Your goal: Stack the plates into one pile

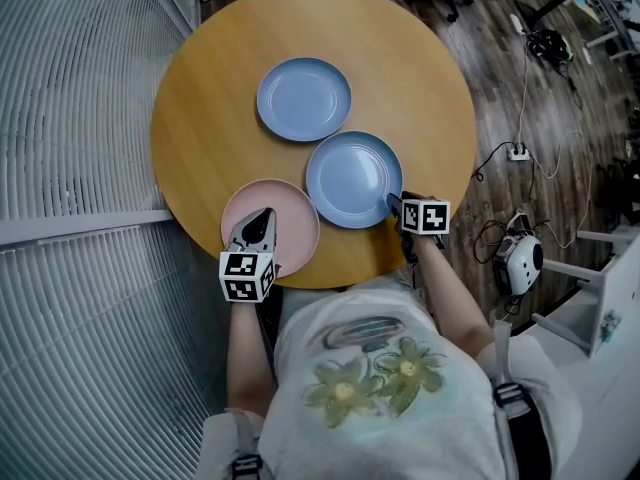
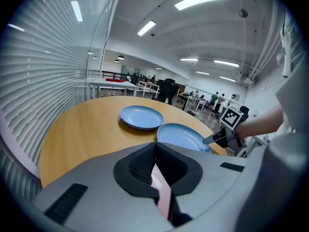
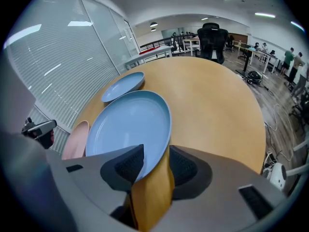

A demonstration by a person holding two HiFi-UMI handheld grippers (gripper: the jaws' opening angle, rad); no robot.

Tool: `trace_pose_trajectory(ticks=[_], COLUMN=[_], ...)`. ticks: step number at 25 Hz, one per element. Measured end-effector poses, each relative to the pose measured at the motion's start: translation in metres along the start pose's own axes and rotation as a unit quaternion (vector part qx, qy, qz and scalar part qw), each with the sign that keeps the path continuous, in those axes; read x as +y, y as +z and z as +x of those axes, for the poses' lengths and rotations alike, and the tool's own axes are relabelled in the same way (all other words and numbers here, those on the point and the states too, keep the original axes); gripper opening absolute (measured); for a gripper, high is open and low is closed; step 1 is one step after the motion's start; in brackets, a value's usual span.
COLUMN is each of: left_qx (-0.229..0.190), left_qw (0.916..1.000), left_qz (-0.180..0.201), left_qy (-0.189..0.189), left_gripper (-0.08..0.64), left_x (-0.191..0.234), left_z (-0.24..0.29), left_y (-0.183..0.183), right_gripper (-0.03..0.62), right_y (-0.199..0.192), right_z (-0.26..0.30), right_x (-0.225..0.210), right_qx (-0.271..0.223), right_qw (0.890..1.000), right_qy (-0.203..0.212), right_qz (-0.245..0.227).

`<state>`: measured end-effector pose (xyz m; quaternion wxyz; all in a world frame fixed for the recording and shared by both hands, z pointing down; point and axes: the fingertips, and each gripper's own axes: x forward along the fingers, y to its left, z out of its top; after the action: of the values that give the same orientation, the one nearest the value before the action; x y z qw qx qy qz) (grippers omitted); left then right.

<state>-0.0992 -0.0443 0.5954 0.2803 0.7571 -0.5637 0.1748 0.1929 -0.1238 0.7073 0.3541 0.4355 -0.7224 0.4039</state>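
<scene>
Table: a round wooden table [image 1: 420, 88] carries three plates, and no pile is made yet.
Far blue plate: the far blue plate [image 1: 303, 99] lies a little toward 12 o'clock from the table centre, apart from the other two.
Near blue plate: the near blue plate [image 1: 350, 176] lies at 5 o'clock from the centre, just beside the pink one; I cannot tell if the rims touch.
Pink plate: the pink plate [image 1: 295, 226] lies at 7 o'clock, close to the table edge.
Left gripper: the left gripper [image 1: 263, 214] has its fingers pressed together on the near rim of the pink plate, with only a thin pink strip between the pads.
Right gripper: the right gripper [image 1: 392, 204] stands at the 4 o'clock rim of the near blue plate. Its fingers are wide, the rim is between them but not clamped, and bare wood shows in the gap.
Risk, pink plate: the bite looks shallow, so in a lift the plate may swing down and slip off, and the table edge is near.
Risk, near blue plate: if the fingers close only on the lip, the plate may slide away instead of being caught.
Risk, neighbours: the two rims are so close that lifting one plate can knock the other.
</scene>
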Motion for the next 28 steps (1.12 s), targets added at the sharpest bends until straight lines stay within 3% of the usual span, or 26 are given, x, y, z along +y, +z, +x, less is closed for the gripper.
trace_pose_trajectory(ticks=[4,9,13,21,28], left_qx=[0.019,0.072,0.128,0.224,0.297], left_qw=[0.9993,0.9947,0.9874,0.9716,0.9519], left_qz=[0.017,0.039,0.044,0.033,0.03], left_qy=[-0.026,-0.061,-0.081,-0.07,-0.069], left_gripper=[0.02,0.034,0.16,0.184,0.175], left_x=[-0.012,-0.032,-0.038,-0.037,-0.041], left_z=[0.021,0.065,0.099,0.15,0.176], left_y=[0.022,0.03,0.022,0.007,-0.018], right_gripper=[0.15,0.104,0.101,0.101,0.101], right_y=[0.003,0.001,0.001,0.006,0.009], right_z=[-0.008,-0.01,-0.008,-0.007,-0.002], right_x=[0.002,-0.011,-0.011,-0.013,-0.018], right_qx=[0.005,0.011,0.012,0.013,0.012], right_qw=[1.0,1.0,1.0,1.0,1.0], right_qy=[0.001,0.002,0.009,0.012,0.015], right_qz=[-0.006,-0.005,-0.001,-0.003,-0.005])
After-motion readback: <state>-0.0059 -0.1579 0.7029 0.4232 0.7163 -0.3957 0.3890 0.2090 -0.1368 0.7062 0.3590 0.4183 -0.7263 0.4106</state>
